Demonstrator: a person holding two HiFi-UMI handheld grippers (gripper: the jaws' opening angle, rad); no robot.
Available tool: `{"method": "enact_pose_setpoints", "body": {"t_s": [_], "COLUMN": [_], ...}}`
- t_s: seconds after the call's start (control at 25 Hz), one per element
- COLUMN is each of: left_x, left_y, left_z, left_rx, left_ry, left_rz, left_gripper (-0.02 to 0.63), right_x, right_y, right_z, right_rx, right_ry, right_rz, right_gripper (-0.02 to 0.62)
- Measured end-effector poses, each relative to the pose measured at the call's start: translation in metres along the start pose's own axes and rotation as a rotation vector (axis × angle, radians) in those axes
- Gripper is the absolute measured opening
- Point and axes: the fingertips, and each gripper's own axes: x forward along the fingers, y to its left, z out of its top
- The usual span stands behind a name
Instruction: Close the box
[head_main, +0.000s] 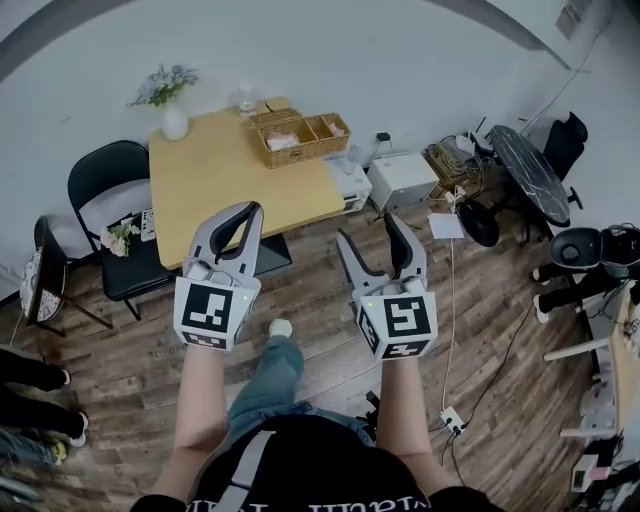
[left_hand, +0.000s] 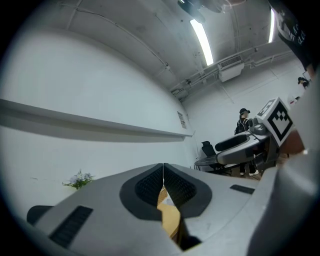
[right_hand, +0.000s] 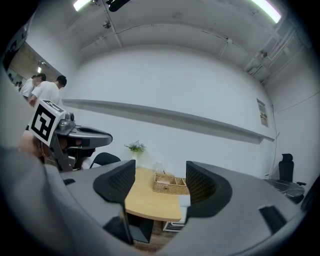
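A wicker box (head_main: 300, 137) with an open top and inner compartments sits at the far right of the wooden table (head_main: 220, 190); it also shows between the jaws in the right gripper view as the wicker box (right_hand: 170, 184). What may be its lid stands up behind it. My left gripper (head_main: 252, 209) hangs over the table's near edge with its pads pressed together and nothing in them, the left gripper (left_hand: 163, 167) showing only a hairline seam. My right gripper (head_main: 367, 230) is over the floor just right of the table, its jaws standing wide apart and empty.
A white vase of flowers (head_main: 172, 110) and a glass (head_main: 246, 98) stand at the table's back. A black chair (head_main: 112, 195) sits left of it. White appliances (head_main: 398, 177), cables and a power strip (head_main: 450, 418) lie on the wood floor at right.
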Motion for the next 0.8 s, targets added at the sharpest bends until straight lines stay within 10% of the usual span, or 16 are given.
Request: {"method": "enact_pose_setpoints", "body": {"t_s": [0.24, 0.8], "left_x": [0.059, 0.191], "left_y": [0.034, 0.150], "left_z": [-0.023, -0.079], "left_rx": [-0.128, -0.098], "left_ry": [0.034, 0.049], "left_rz": [-0.013, 0.138], "left_gripper": [0.012, 0.012], "right_x": [0.064, 0.232], "right_y": [-0.029, -0.087], "right_z": [-0.004, -0.015], "right_rx": [-0.003, -0.003], "right_ry": [0.026, 0.079], "right_rz": [0.006, 0.092], "right_gripper": [0.308, 0.308]}}
